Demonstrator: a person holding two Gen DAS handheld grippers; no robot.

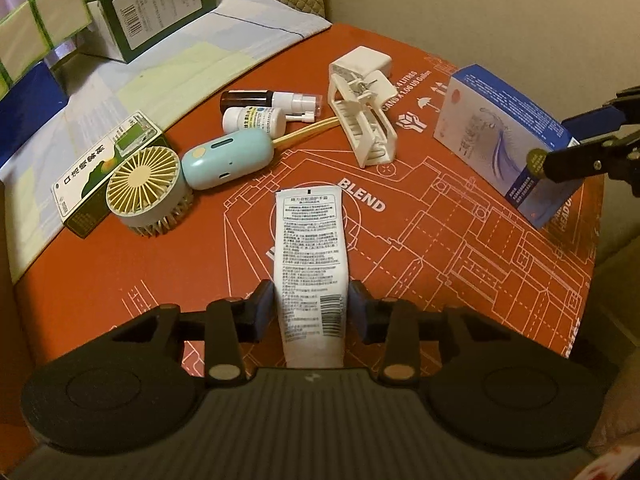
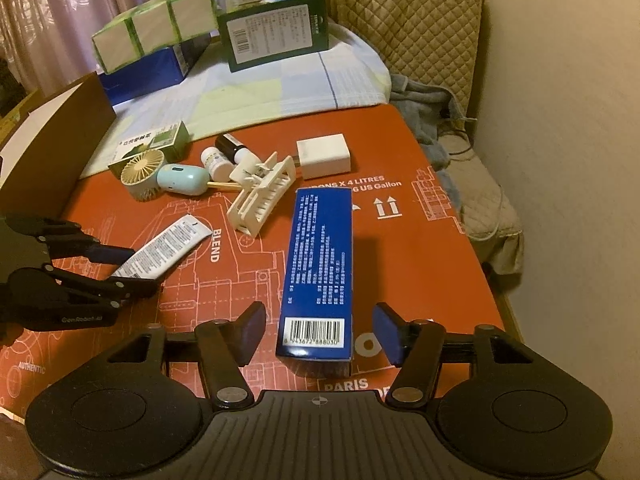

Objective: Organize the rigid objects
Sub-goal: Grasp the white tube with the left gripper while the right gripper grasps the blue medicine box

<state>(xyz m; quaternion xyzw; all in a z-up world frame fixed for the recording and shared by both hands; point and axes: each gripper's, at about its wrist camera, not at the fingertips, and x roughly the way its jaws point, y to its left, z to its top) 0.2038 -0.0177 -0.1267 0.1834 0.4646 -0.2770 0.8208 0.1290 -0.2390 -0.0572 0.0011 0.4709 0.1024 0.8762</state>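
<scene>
White tube [image 1: 310,268] lies lengthwise between left gripper [image 1: 310,312] pads, narrow gaps each side, unheld; blue box [image 2: 318,276] stands between wide-open right gripper [image 2: 318,332] pads, untouched.

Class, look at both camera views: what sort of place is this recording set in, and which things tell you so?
Probably a room in a home, perhaps a bedroom. A quilted cover drapes furniture by the wall, curtains hang behind, and small household items like a handheld fan lie on the red mat.
</scene>
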